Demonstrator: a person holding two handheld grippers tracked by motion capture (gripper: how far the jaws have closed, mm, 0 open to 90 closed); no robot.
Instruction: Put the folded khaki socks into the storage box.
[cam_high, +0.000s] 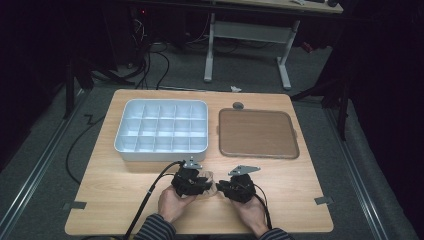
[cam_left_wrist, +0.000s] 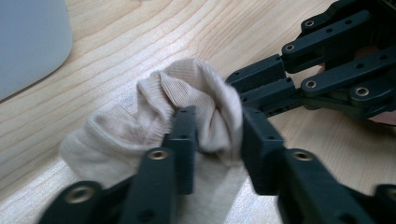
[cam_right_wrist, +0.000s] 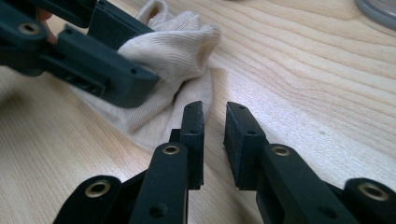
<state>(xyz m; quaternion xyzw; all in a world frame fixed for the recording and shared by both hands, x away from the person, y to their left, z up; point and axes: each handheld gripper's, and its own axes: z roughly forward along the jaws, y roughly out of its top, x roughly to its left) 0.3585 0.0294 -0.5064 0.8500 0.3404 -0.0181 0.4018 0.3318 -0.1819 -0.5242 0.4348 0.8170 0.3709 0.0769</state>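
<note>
A beige ribbed sock lies bunched on the wooden table near its front edge, between my two grippers. In the left gripper view a fold of the sock stands up between the jaws of my left gripper, which are parted, and the cloth sits loosely in the gap. My right gripper has a narrow gap with bare wood showing through it, and the sock ends just left of its left jaw. The two grippers face each other, left gripper and right gripper, each held in a hand.
A grey tray with several empty compartments stands at the back left, its corner close by in the left gripper view. A flat brown tray sits at the back right, with a small grey disc behind it.
</note>
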